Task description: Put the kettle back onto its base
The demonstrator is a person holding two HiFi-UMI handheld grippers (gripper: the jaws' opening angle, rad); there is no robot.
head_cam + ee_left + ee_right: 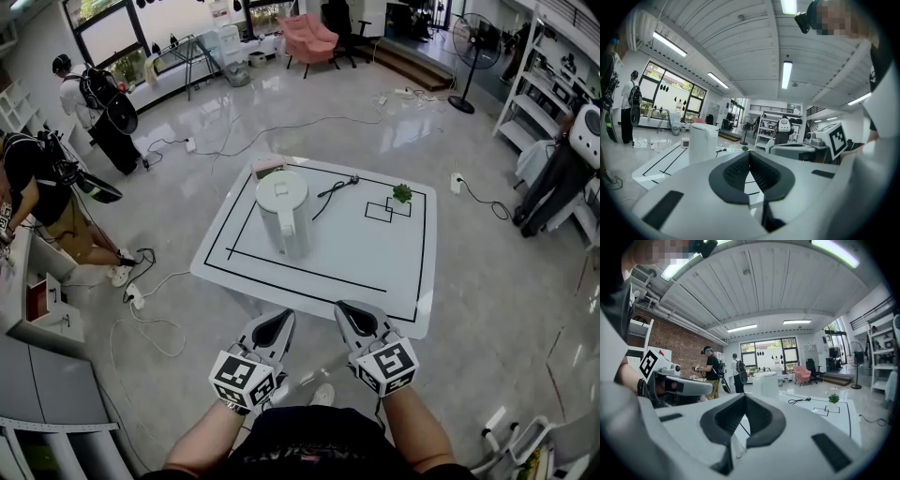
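Note:
A white kettle point(283, 214) stands upright on the left half of the white table point(375, 272), inside its black outline; no separate base shows under it. A black cord with a plug point(336, 190) lies just right of it. My left gripper point(277, 323) and right gripper point(352, 314) hover side by side over the table's near edge, both shut and empty, well short of the kettle. The left gripper view has the kettle point(703, 140) ahead to the left of the closed jaws point(749, 154). In the right gripper view the kettle point(766, 383) is ahead of the closed jaws point(744, 397).
A small potted plant point(402, 193) sits by two square outlines at the table's right. A small display device point(267, 167) stands at the far edge. Two people point(89, 103) stand at the left. Cables and a power strip point(134, 297) lie on the floor.

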